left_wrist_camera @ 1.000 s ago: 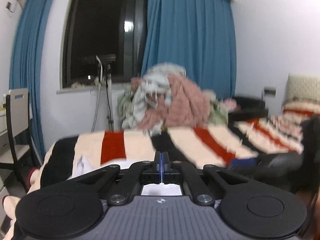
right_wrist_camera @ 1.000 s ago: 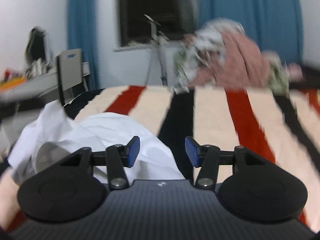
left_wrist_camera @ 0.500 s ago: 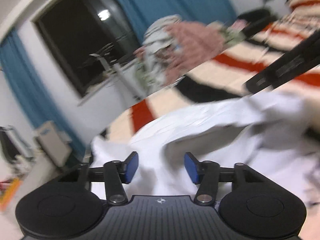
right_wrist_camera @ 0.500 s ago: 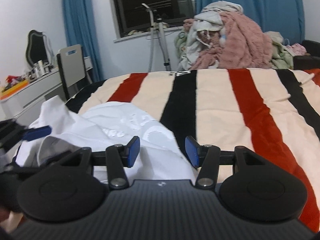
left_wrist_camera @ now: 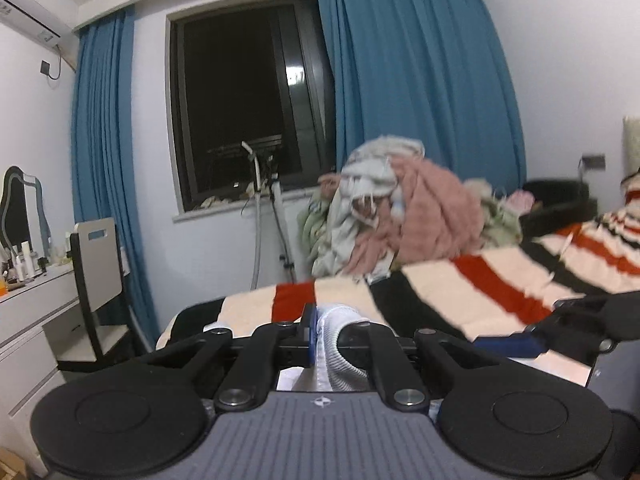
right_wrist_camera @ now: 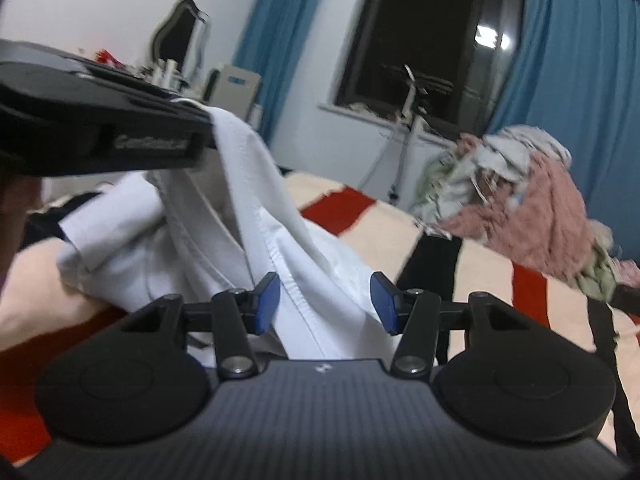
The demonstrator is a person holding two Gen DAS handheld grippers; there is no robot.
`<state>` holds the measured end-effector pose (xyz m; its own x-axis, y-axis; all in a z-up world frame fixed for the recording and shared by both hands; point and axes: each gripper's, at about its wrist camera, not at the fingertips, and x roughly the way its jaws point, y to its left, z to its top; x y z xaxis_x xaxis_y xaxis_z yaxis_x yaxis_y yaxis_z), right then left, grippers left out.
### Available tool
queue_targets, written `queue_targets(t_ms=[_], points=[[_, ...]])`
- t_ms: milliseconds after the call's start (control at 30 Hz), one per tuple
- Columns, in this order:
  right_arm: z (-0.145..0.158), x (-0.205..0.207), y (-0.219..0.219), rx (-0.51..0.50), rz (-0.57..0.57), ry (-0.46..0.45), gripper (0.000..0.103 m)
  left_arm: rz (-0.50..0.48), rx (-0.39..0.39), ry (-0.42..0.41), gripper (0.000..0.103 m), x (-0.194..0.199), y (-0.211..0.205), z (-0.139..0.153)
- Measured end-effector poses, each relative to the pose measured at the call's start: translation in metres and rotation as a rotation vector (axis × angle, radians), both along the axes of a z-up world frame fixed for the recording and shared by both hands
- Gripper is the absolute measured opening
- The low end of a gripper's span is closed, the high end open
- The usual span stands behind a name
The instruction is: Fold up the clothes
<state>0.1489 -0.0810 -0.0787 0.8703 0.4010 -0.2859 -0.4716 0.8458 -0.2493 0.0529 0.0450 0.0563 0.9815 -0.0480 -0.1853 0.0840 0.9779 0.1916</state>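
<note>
A white garment (right_wrist_camera: 248, 208) lies crumpled at the near end of the striped bed (right_wrist_camera: 500, 280). In the right wrist view my left gripper (right_wrist_camera: 202, 124) reaches in from the upper left and lifts one edge of it into a peak. The left wrist view shows that gripper (left_wrist_camera: 316, 332) with its jaws closing tight on a ribbed white hem (left_wrist_camera: 340, 344). My right gripper (right_wrist_camera: 324, 304) is open. A seamed fold of the garment runs between its blue pads (right_wrist_camera: 266, 300) without being pressed. It also shows at the right edge of the left wrist view (left_wrist_camera: 560, 328).
A heap of pink, grey and green clothes (right_wrist_camera: 520, 208) sits at the far end of the bed by the blue curtains. A chair (left_wrist_camera: 96, 272) and a white desk (left_wrist_camera: 32, 304) stand to the left. A metal stand (left_wrist_camera: 260, 216) is below the dark window.
The left gripper, open over the white garment half a second ago, has shut on its hem and lifted it. The right gripper has rolled and moved in, so the cloth now lies between its fingers.
</note>
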Motion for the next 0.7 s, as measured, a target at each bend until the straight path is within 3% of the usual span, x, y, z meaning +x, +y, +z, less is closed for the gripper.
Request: queue_targets(t_ms=[200,300,400,500,700], points=[[0.008,-0.020,0.003,0.013,0.103,-0.052,0.052,-0.008,-0.072,0.014,0.007,-0.006,0.011,0.010],[0.010,-0.021,0.005,0.021,0.068,-0.074,0.052,-0.034,-0.061,0.003,0.007,-0.010,0.009,0.011],[0.016,-0.008,-0.009,0.109,-0.032,-0.061,0.052,-0.061,-0.037,-0.006,0.007,-0.014,0.005,0.008],[0.022,0.011,-0.038,0.273,-0.114,0.055,0.063,-0.063,-0.022,-0.010,0.007,-0.015,-0.004,0.003],[0.024,0.029,-0.101,0.580,-0.198,0.303,0.067,-0.059,-0.039,-0.016,0.007,-0.011,-0.004,-0.001]])
